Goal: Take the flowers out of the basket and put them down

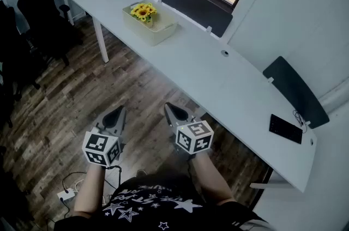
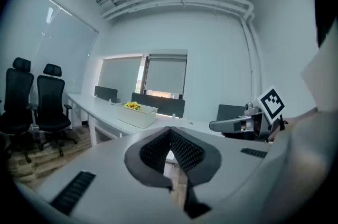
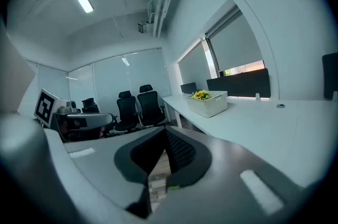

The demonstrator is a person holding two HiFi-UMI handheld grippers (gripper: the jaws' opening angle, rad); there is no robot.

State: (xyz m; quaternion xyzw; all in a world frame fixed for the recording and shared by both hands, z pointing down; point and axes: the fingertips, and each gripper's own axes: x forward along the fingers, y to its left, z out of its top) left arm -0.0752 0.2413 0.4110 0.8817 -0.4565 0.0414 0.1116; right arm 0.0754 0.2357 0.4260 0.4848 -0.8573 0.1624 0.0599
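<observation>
Head view: flowers [image 1: 143, 11] are seen upright in the basket [image 1: 161, 31], which is laid lengthwise along the table [image 1: 218, 74]; wood floor [image 1: 82, 93]. Left gripper [image 1: 115, 114] and right gripper [image 1: 172, 110] are closed, empty.

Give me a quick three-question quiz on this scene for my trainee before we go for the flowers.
1. True or false: the left gripper is shut on the sunflowers.
2. Where does the white basket stand? A on the floor; B on the long white desk; C on an office chair.
3. Fill in: the right gripper has its jaws ____, with nothing between them.
Key: 1 false, it is shut but empty; 2 B; 3 shut.
</observation>
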